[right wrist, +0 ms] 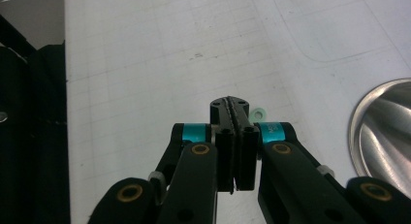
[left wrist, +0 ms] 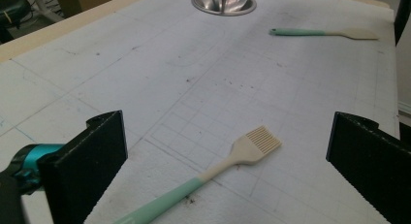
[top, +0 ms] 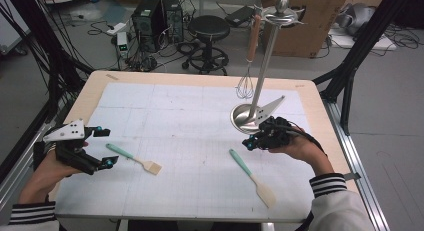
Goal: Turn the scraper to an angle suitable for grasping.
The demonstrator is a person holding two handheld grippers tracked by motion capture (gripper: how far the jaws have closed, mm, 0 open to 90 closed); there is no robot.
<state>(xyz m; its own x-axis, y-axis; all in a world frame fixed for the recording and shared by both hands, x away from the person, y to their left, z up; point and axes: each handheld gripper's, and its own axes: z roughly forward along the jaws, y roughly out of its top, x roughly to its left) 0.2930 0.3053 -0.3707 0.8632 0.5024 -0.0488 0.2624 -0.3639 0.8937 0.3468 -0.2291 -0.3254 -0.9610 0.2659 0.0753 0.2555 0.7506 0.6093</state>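
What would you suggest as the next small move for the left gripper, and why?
Probably ease the left gripper forward and down until its open jaws straddle the pastry brush, then close. In the left gripper view the brush lies flat on the white mat between the wide jaws, untouched. The right gripper is shut and empty near the stand's base, so the brush seems the nearer pick.

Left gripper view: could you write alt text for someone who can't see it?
A mint-handled pastry brush lies on a white gridded mat between the left tool's two wide-open black jaws. Farther off lie a mint-handled spatula and a steel stand base.
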